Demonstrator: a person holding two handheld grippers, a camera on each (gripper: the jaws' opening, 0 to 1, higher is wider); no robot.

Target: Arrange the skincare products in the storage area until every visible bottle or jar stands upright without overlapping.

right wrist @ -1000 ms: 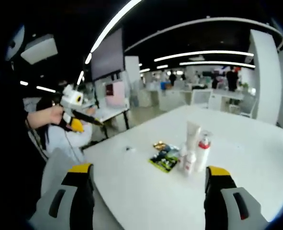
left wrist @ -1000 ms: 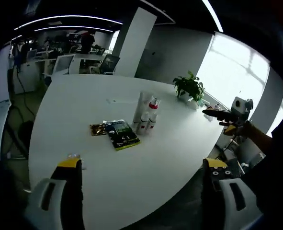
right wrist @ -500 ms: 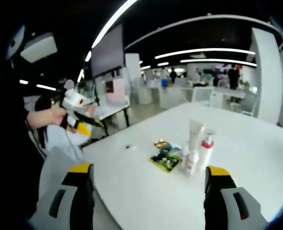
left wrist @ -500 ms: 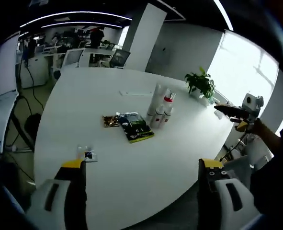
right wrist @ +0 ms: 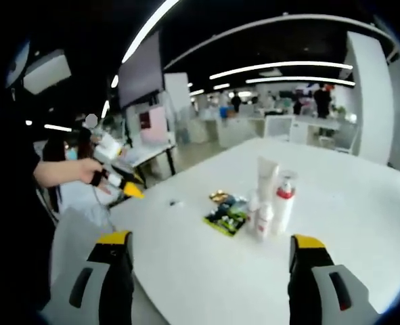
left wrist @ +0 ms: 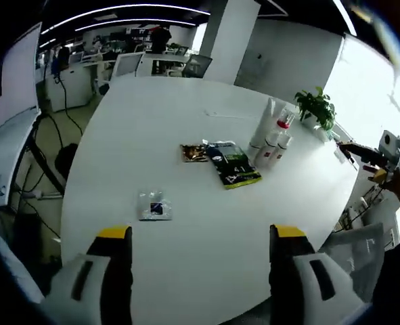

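While both hand-held grippers, left and right, hung spread and empty, the bottles already stood upright on the table. Approach seemed the step; next, reaching the flat sachets beside them.

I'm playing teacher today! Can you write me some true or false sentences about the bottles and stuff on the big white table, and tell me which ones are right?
1. The bottles stand upright in a tight cluster. True.
2. The left gripper is squeezing a bottle. False: its jaws stand wide apart with nothing between them, short of the bottles.
3. One bottle has a red top. True.
4. The dark packet with a yellow edge stands on end. False: it lies flat on the table, beside the bottles.
5. A potted plant sits near the table's far edge. True.
6. The right gripper is shut. False: its jaws are open.
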